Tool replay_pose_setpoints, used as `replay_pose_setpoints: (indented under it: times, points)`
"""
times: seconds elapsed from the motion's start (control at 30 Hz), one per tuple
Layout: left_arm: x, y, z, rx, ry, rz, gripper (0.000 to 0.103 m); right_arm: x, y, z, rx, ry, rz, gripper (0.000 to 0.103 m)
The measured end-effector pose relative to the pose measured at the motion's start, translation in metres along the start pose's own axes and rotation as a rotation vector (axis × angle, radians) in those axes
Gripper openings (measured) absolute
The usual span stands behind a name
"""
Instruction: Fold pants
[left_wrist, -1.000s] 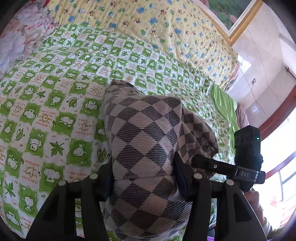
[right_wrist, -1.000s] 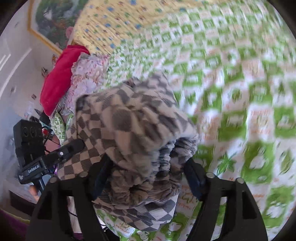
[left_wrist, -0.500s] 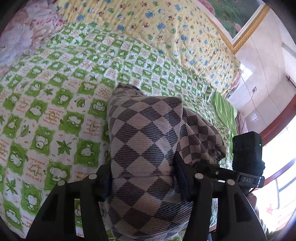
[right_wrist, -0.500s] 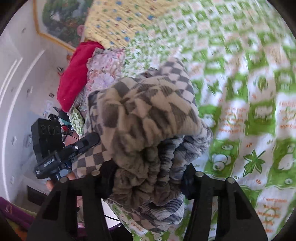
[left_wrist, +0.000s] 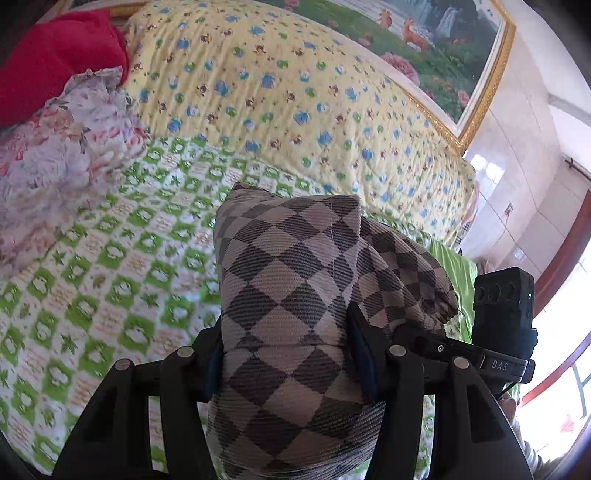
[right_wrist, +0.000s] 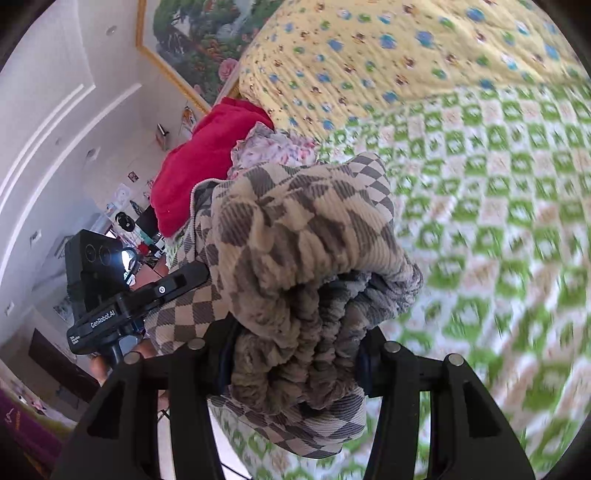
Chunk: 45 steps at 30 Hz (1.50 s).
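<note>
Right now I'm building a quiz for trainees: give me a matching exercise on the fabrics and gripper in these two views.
1. checked pants
2. red blanket
3. green-checked bedsheet
4. left gripper

a. shut on fabric
b. spread flat beneath the grippers
c. bunched between both grippers
d. piled at the bed's far corner

Pairs: 1-c, 2-d, 3-b, 4-a

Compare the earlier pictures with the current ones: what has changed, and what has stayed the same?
Both cameras have tilted up: the yellow quilt, red blanket and painting now fill more of each view. Unchanged: the left gripper and right gripper stay shut on the pants, bunched between them.
</note>
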<state>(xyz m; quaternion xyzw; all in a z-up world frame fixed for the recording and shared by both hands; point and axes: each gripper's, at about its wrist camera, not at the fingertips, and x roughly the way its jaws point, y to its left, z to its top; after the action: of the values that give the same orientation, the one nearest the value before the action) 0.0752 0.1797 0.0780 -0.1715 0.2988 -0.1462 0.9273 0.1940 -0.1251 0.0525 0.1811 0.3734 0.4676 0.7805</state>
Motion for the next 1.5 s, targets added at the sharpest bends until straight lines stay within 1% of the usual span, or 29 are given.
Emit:
replay_pose_setpoints:
  times: [0.17, 0.33, 0.43, 0.5, 0.6, 0.67, 0.7, 0.73, 0.77, 0.8, 0.87, 0.93, 1.03, 1.1, 1.2, 1.27, 1.33, 1.4, 1.5]
  points:
    - [0.013, 0.015, 0.019, 0.011, -0.021, 0.041, 0.058, 0.026, -0.004, 0.021, -0.024, 0.007, -0.024, 0.052]
    - [0.043, 0.034, 0.033, 0.017, -0.007, 0.106, 0.058, 0.057, -0.02, 0.037, -0.026, 0.026, -0.063, 0.052]
    - [0.061, 0.051, 0.039, 0.006, 0.007, 0.125, 0.058, 0.076, -0.03, 0.045, -0.022, 0.038, -0.076, 0.052]
    - [0.071, 0.063, 0.04, -0.013, 0.019, 0.129, 0.058, 0.087, -0.035, 0.048, -0.015, 0.047, -0.079, 0.052]
    - [0.084, 0.078, 0.036, -0.025, 0.047, 0.158, 0.058, 0.106, -0.044, 0.048, -0.003, 0.081, -0.085, 0.053]
    - [0.092, 0.085, 0.032, -0.028, 0.073, 0.185, 0.058, 0.117, -0.053, 0.044, 0.028, 0.118, -0.088, 0.057]
    - [0.096, 0.09, 0.028, -0.031, 0.087, 0.205, 0.062, 0.12, -0.057, 0.042, 0.043, 0.13, -0.09, 0.058]
    - [0.096, 0.093, 0.024, -0.03, 0.086, 0.217, 0.064, 0.121, -0.063, 0.039, 0.056, 0.131, -0.084, 0.062]
    - [0.095, 0.095, 0.02, -0.023, 0.076, 0.231, 0.071, 0.119, -0.068, 0.036, 0.066, 0.117, -0.066, 0.067]
    - [0.094, 0.098, 0.017, -0.022, 0.065, 0.233, 0.077, 0.116, -0.073, 0.034, 0.076, 0.099, -0.044, 0.068]
    - [0.094, 0.104, 0.013, -0.029, 0.06, 0.215, 0.078, 0.114, -0.082, 0.03, 0.093, 0.088, -0.026, 0.074]
    - [0.099, 0.106, 0.008, -0.029, 0.067, 0.203, 0.079, 0.117, -0.092, 0.025, 0.086, 0.099, -0.05, 0.079]
    - [0.107, 0.1, 0.003, -0.013, 0.068, 0.219, 0.08, 0.122, -0.108, 0.018, 0.123, 0.11, -0.068, 0.083]
    - [0.105, 0.094, 0.002, -0.003, 0.06, 0.235, 0.081, 0.122, -0.113, 0.016, 0.152, 0.103, -0.047, 0.083]
    - [0.096, 0.083, 0.003, 0.015, 0.057, 0.274, 0.081, 0.115, -0.104, 0.018, 0.146, 0.098, -0.033, 0.083]
    - [0.086, 0.071, 0.001, 0.053, 0.052, 0.329, 0.082, 0.106, -0.096, 0.022, 0.133, 0.082, -0.045, 0.085]
    - [0.077, 0.061, -0.001, 0.088, 0.044, 0.382, 0.083, 0.092, -0.084, 0.025, 0.094, 0.059, -0.066, 0.085]
    - [0.065, 0.053, -0.004, 0.112, 0.038, 0.419, 0.083, 0.079, -0.07, 0.028, 0.046, 0.037, -0.082, 0.085]
    - [0.052, 0.043, -0.009, 0.135, 0.029, 0.459, 0.085, 0.064, -0.052, 0.028, -0.016, 0.023, -0.097, 0.09]
